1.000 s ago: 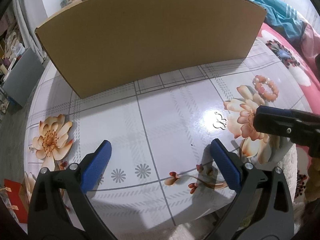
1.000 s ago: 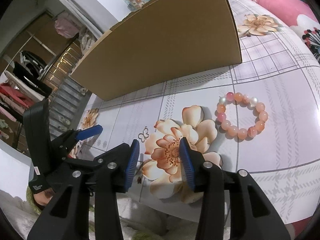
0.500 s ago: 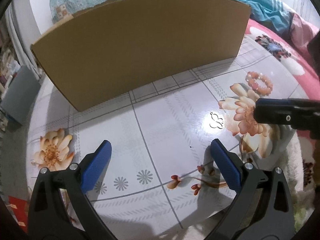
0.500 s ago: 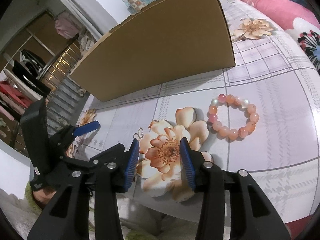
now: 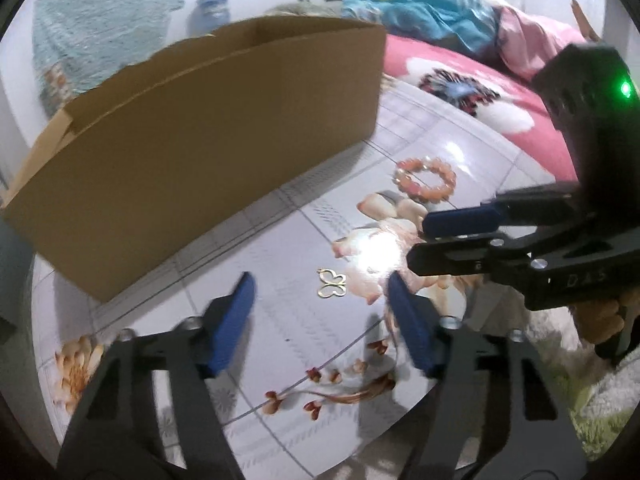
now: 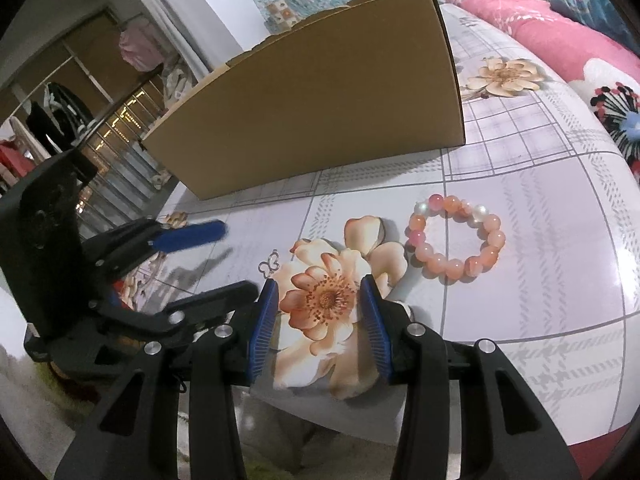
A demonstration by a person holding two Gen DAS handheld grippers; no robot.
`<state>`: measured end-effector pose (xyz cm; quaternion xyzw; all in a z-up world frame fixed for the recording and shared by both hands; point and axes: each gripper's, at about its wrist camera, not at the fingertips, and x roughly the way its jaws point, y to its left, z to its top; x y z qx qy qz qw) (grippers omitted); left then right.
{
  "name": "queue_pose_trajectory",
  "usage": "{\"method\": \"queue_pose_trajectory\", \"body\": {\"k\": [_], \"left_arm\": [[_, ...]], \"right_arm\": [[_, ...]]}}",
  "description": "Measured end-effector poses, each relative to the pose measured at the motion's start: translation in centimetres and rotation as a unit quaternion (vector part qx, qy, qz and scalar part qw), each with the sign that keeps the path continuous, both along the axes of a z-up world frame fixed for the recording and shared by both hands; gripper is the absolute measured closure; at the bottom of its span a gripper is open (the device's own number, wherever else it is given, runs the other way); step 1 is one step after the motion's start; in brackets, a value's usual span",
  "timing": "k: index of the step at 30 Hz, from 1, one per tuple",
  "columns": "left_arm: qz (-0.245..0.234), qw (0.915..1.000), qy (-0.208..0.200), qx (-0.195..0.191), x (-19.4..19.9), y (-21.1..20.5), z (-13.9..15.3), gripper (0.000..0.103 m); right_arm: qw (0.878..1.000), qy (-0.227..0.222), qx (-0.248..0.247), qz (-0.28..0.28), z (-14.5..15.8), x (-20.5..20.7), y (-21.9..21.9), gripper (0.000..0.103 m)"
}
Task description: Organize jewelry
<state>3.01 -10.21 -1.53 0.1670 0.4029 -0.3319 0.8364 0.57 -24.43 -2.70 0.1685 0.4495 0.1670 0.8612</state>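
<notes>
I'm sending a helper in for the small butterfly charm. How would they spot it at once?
Start at the big cardboard box on the floral tablecloth. In front of it, beside the large printed peach flower, lies the butterfly charm. Unlike the chunky pink bead bracelet beyond the flower, it is a thin, flat, gold-coloured wire outline.

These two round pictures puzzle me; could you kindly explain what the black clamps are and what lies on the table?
Each picture comes from a camera mounted on a hand-held two-finger gripper, looking along its blue-padded fingers. One view belongs to the left gripper, whose jaws are closing with nothing between them; the other belongs to the right gripper, open and empty. Each gripper also appears at the side of the other's picture. On the flowered tablecloth lie a small butterfly charm and a pink bead bracelet. Behind them stands a cardboard box.
</notes>
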Motion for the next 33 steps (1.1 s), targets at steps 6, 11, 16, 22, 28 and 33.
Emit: {"method": "queue_pose_trajectory", "body": {"k": [6, 11, 16, 22, 28, 33], "left_arm": [[-0.027, 0.9993, 0.012, 0.023, 0.3, -1.0, -0.5, 0.069], [-0.04, 0.9983, 0.024, 0.037, 0.7, -1.6, -1.1, 0.078], [-0.046, 0.9976, 0.034, 0.039, 1.2, -2.0, -1.1, 0.081], [-0.052, 0.997, 0.022, 0.052, 1.2, -2.4, -1.0, 0.092], [-0.051, 0.9972, 0.014, 0.054, 1.0, -2.4, -0.8, 0.103], [-0.037, 0.9985, 0.015, 0.037, 1.1, -1.5, 0.0, 0.103]], "right_arm": [[1.0, -0.004, 0.009, 0.001, 0.0, 0.0, -0.2, 0.061], [1.0, -0.006, 0.013, 0.002, -0.1, -0.1, -0.3, 0.061], [1.0, -0.007, 0.017, 0.001, -0.1, -0.1, -0.4, 0.061], [1.0, -0.007, 0.022, 0.0, -0.1, -0.1, -0.7, 0.061], [1.0, -0.007, 0.023, -0.001, 0.0, 0.0, -0.8, 0.061], [1.0, -0.006, 0.022, -0.001, 0.2, 0.0, -0.9, 0.061]]}}
